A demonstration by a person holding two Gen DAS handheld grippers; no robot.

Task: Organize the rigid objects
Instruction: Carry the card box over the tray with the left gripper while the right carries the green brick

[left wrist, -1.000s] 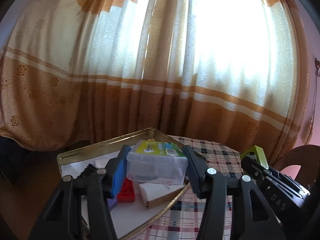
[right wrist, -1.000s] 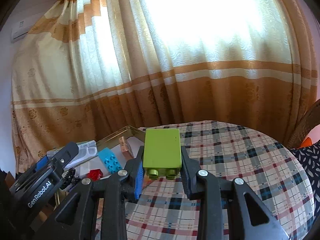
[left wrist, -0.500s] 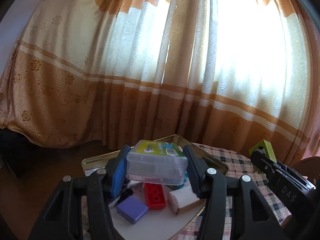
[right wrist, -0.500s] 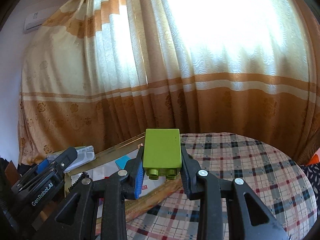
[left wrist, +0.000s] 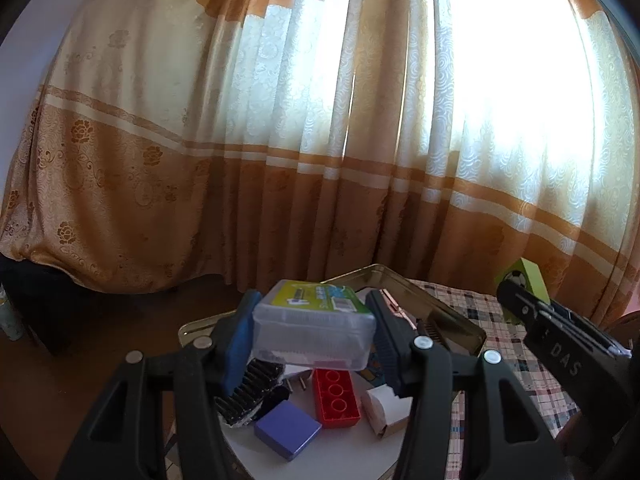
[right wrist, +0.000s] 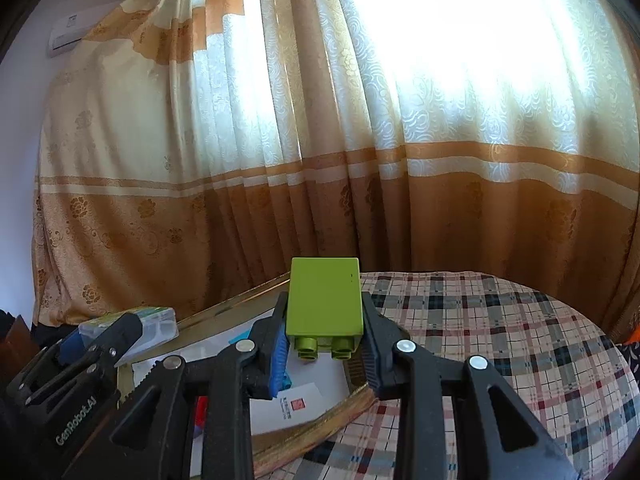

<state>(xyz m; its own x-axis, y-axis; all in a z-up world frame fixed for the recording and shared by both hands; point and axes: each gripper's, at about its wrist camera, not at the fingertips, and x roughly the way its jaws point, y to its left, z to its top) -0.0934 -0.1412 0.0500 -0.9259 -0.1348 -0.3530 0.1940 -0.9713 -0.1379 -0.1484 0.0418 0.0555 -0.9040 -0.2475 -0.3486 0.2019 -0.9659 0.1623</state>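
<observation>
My left gripper is shut on a clear plastic box with a green label and holds it above a gold metal tray. In the tray lie a red brick, a purple block, a small white carton and a black comb. My right gripper is shut on a lime green brick, studs toward me, above the tray's near edge. The right gripper also shows at the right of the left wrist view.
The tray sits at the left edge of a round table with a plaid cloth. An orange and cream curtain hangs close behind. The left gripper and its box show in the right wrist view. Dark furniture stands at the left.
Both grippers have risen and pulled back with their loads. The left gripper has shifted left, so more of the tray's contents show beneath the clear box.
</observation>
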